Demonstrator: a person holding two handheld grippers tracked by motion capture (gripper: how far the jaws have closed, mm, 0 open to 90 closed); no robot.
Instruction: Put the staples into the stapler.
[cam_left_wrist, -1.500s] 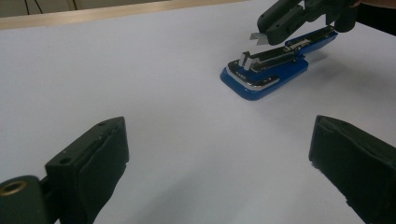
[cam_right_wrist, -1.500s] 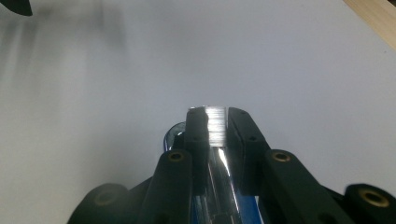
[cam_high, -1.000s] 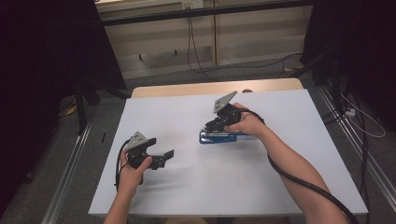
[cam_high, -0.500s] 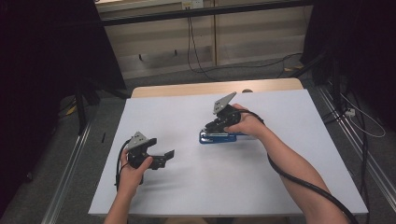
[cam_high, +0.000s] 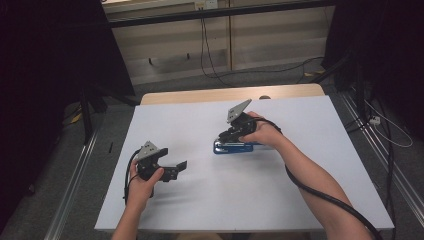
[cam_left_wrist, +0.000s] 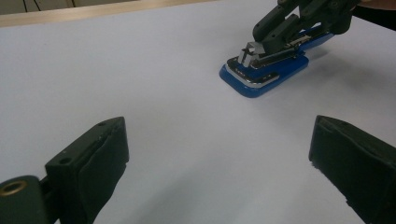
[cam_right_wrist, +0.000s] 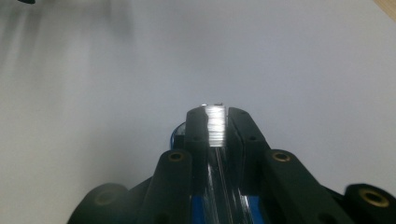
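A blue stapler (cam_high: 231, 148) lies open near the middle of the white table (cam_high: 215, 200), its metal channel facing up. My right gripper (cam_high: 226, 136) is down on top of it, shut on a short silvery strip of staples (cam_right_wrist: 215, 123). The left gripper view has that strip (cam_left_wrist: 250, 48) just over the front of the stapler (cam_left_wrist: 261, 81), held in the right gripper's fingers (cam_left_wrist: 280, 28). My left gripper (cam_high: 177, 169) rests at the table's left, about a hand's length from the stapler, pointing toward it. Its jaws stand wide open (cam_left_wrist: 219, 154) with nothing between them.
A wooden strip (cam_high: 225, 94) borders the table's far edge. Metal rails (cam_high: 75, 180) run along the floor on both sides, and cables (cam_high: 385, 125) lie on the floor at the right. Bare white table surface lies between the two grippers.
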